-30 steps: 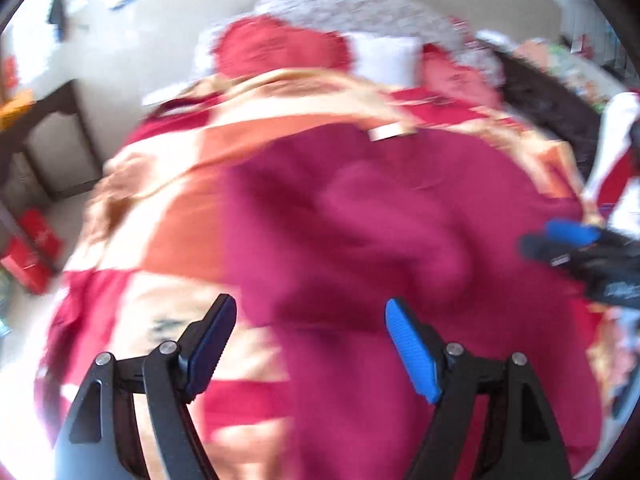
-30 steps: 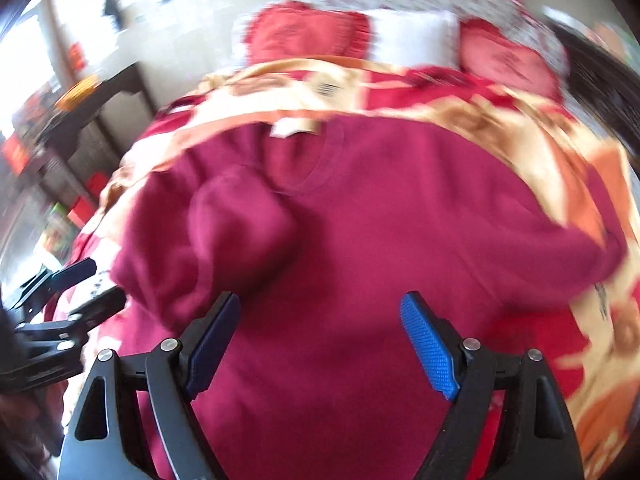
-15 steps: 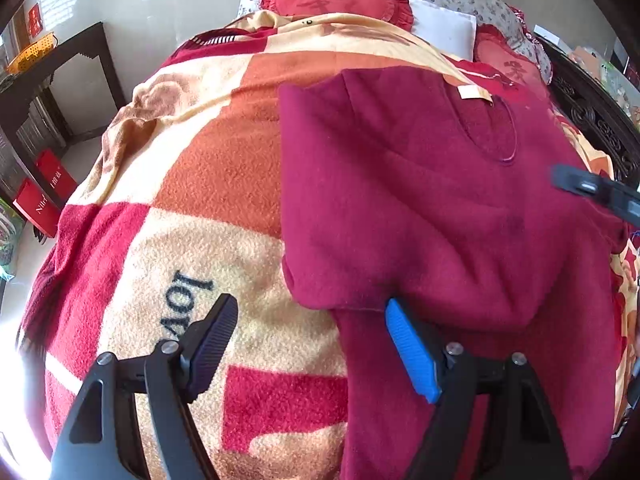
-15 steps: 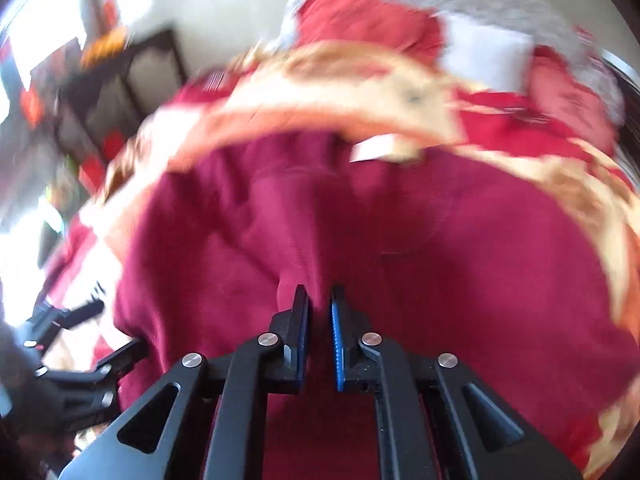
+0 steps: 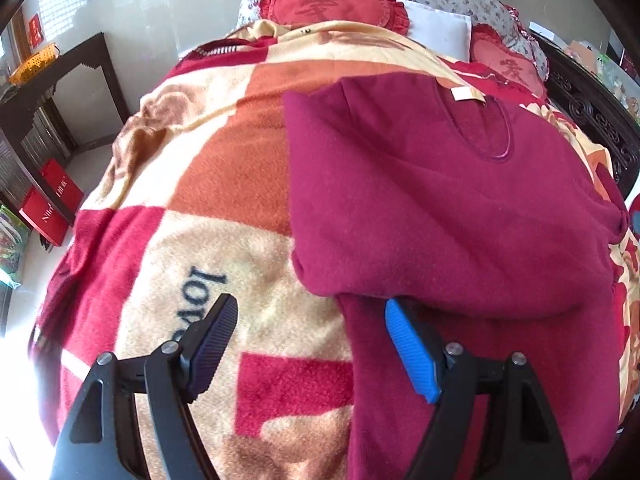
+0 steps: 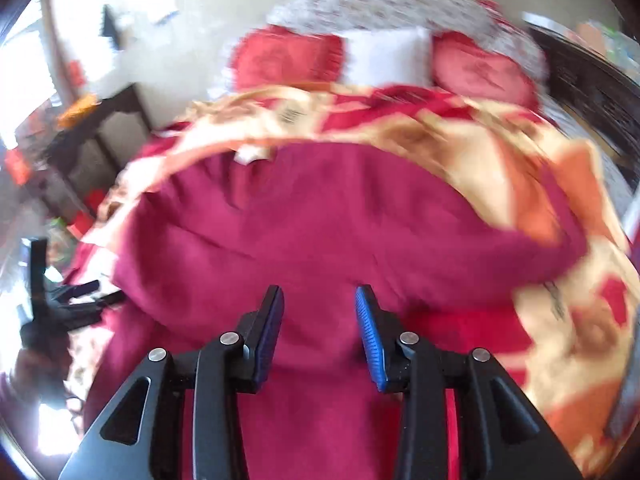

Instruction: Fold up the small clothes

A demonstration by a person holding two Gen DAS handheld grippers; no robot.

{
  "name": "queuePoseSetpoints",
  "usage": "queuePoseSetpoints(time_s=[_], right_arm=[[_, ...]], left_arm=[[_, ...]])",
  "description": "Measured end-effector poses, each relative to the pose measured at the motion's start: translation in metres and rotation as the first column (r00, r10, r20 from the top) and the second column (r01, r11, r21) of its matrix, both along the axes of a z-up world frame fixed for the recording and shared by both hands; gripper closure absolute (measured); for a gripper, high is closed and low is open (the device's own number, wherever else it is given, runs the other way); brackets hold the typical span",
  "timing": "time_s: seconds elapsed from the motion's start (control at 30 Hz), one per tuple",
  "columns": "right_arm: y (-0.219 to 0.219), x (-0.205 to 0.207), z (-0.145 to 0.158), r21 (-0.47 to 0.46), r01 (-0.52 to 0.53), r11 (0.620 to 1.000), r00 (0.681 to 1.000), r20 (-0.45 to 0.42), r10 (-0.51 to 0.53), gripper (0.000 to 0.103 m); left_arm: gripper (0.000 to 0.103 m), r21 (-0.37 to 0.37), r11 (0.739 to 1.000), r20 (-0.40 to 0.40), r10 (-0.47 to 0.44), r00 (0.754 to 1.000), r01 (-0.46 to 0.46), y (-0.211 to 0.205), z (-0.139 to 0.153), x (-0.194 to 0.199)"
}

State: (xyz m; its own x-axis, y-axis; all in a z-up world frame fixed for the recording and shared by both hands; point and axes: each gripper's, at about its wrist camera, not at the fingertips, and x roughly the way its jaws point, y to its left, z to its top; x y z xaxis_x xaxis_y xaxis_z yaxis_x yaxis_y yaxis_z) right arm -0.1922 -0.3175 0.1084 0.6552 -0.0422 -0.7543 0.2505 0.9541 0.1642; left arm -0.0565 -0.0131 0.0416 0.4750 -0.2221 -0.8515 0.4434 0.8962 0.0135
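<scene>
Since half a sec ago I'm reopening the right gripper (image 6: 319, 322), jaws apart, nothing between. Left gripper (image 5: 308, 336) is hanging released at 6 o'clock. Maroon sweater (image 5: 440, 208) is lying on blanket (image 5: 208, 168), sleeve folded across; next fold is pending, I reckon.

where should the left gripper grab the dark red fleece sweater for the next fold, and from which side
Probably the dark red fleece sweater at its lower left corner, where the folded-over sleeve ends in a thick rounded edge on the red and cream checked blanket. Come from the blanket side. The left gripper is open, with that corner just ahead of its blue finger.
</scene>
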Motion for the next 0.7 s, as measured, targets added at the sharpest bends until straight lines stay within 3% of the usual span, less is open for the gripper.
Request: queuePoseSetpoints(time_s=[0.13,0.27,0.37,0.4,0.53,0.7], right_arm=[[0.037,0.06,-0.024,-0.04,-0.182,0.983,0.982,-0.061,0.179,0.083],[0.074,0.121,-0.066,-0.048,-0.352,0.935,0.923,-0.183,0.339,0.083],[0.083,0.133,-0.092,-0.078,-0.395,0.915,0.899,-0.236,0.368,0.086],[0.085,0.132,-0.091,-0.097,-0.402,0.911,0.902,-0.215,0.375,0.101],[0.08,0.122,-0.068,-0.147,-0.393,0.908,0.916,-0.152,0.372,0.103],[0.052,0.13,-0.048,-0.219,-0.225,0.949,0.974,-0.082,0.212,0.103]], left_arm=[[0.023,0.015,0.999,-0.024,0.04,0.999,-0.04,0.006,-0.004,0.009],[0.023,0.005,0.997,-0.068,0.079,0.995,-0.079,0.014,-0.012,0.02],[0.023,-0.003,0.996,-0.08,0.092,0.992,-0.093,0.018,-0.013,0.024],[0.023,-0.007,0.996,-0.081,0.09,0.993,-0.09,0.02,-0.012,0.025],[0.023,-0.025,0.996,-0.071,0.083,0.994,-0.085,0.023,-0.005,0.025],[0.023,-0.047,0.994,-0.017,0.097,0.995,-0.098,0.021,0.013,0.026]])
